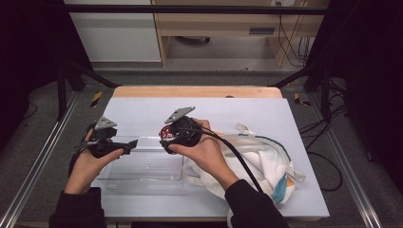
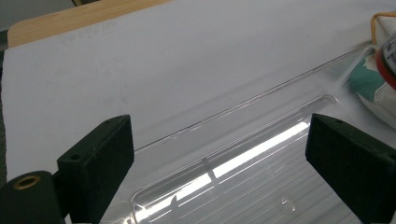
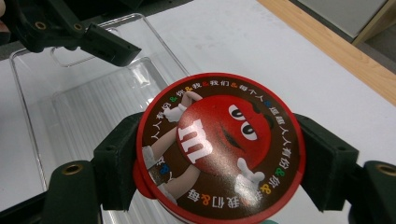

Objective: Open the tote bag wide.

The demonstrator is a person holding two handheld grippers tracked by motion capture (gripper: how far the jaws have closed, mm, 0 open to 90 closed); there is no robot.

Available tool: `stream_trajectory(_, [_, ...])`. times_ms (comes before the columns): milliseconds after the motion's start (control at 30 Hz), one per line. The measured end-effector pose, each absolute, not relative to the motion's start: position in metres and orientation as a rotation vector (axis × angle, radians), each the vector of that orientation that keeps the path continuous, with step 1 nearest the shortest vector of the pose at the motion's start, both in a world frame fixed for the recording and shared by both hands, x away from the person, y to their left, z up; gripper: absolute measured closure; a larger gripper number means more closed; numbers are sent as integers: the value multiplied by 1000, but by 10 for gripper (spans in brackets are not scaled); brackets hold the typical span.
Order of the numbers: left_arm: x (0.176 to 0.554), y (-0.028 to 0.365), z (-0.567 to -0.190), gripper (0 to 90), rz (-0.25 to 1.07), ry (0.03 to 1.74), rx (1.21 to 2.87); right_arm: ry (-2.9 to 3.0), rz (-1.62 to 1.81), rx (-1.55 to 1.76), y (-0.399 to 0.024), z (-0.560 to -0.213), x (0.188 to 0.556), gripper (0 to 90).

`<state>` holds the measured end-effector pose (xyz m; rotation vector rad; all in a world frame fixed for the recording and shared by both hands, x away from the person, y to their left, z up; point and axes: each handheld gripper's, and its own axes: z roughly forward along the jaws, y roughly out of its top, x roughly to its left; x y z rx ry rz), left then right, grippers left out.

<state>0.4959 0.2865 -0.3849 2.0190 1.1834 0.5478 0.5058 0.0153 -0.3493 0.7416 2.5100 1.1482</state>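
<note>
A round candy tub with a red rim and a red cartoon face on its brown lid [image 3: 219, 147] sits clamped between the two black jaws of my right gripper [image 3: 219, 163]; from above the red tub [image 1: 166, 133] peeks out under that gripper [image 1: 167, 141], just over the far right corner of a clear plastic tray [image 1: 142, 178]. My left gripper [image 1: 129, 146] hovers at the tray's left end. Its jaws stand wide apart with nothing between them [image 2: 219, 154], above the tray's ribbed floor [image 2: 261, 186].
A white cloth bag with teal and orange patches [image 1: 266, 161] lies crumpled to the right of the tray, under the right forearm. The white mat [image 1: 142, 109] covers a wooden table [image 1: 197, 91]. Black frame posts stand at both sides.
</note>
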Motion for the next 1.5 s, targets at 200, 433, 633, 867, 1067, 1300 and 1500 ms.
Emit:
stream_trajectory(200, [496, 286, -385, 77, 545, 1181, 2021, 2516, 1166, 742, 19, -357, 503, 259])
stream_trajectory(433, [496, 287, -385, 77, 547, 1184, 2021, 2518, 1171, 749, 21, -364, 502, 259])
stream_trajectory(633, [496, 288, -385, 76, 542, 1184, 2017, 2519, 1193, 753, 23, -371, 501, 259])
stream_trajectory(867, [496, 289, -386, 76, 544, 1189, 2018, 2529, 1191, 752, 22, -380, 503, 259])
stream_trajectory(1067, [496, 289, -386, 76, 544, 1190, 2017, 2536, 1183, 745, 24, -384, 503, 259])
stream_trajectory(1300, [497, 290, -386, 75, 544, 1192, 2017, 2539, 1166, 748, 23, -391, 504, 259])
stream_trajectory(1500, [497, 291, -386, 75, 543, 1196, 2016, 2540, 1164, 766, 21, -400, 506, 259])
